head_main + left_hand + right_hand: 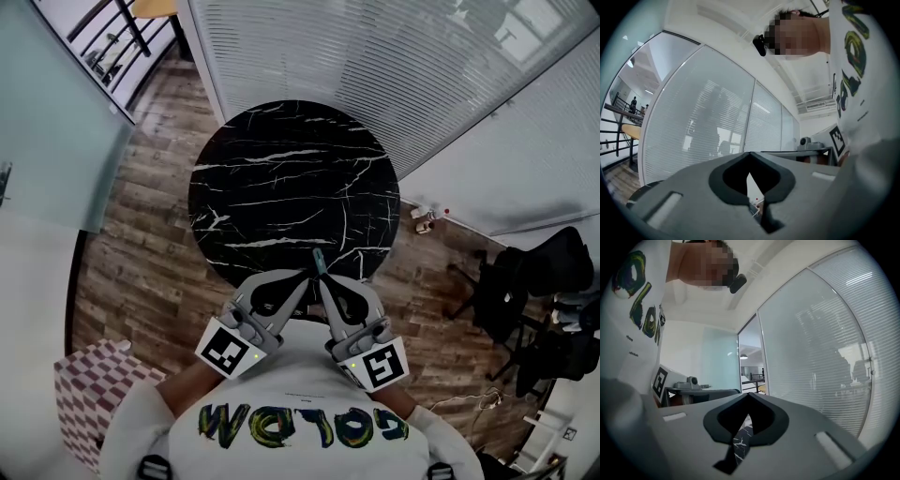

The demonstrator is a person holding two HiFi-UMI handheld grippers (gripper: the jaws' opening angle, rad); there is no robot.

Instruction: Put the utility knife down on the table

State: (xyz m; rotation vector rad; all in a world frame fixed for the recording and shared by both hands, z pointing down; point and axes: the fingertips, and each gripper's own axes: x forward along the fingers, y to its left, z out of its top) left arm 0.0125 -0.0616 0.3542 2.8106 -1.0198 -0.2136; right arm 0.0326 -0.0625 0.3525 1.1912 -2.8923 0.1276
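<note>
Close to my chest, both grippers hang over the near edge of the round black marble table (281, 178), tips almost touching. A slim teal utility knife (317, 261) sticks out past the tip of my right gripper (320, 279), which looks shut on it. My left gripper (302, 277) is beside it, jaws together, empty as far as I can see. In the left gripper view the left gripper (750, 153) has its jaws shut. The right gripper view shows the right gripper (750, 394) shut too, marble table (740, 446) visible below; the knife is hidden there.
A checkered box (89, 398) stands on the wood floor at lower left. Glass walls with blinds (375, 66) run behind the table. A black office chair (544, 272) and small items (424, 220) are on the floor at right.
</note>
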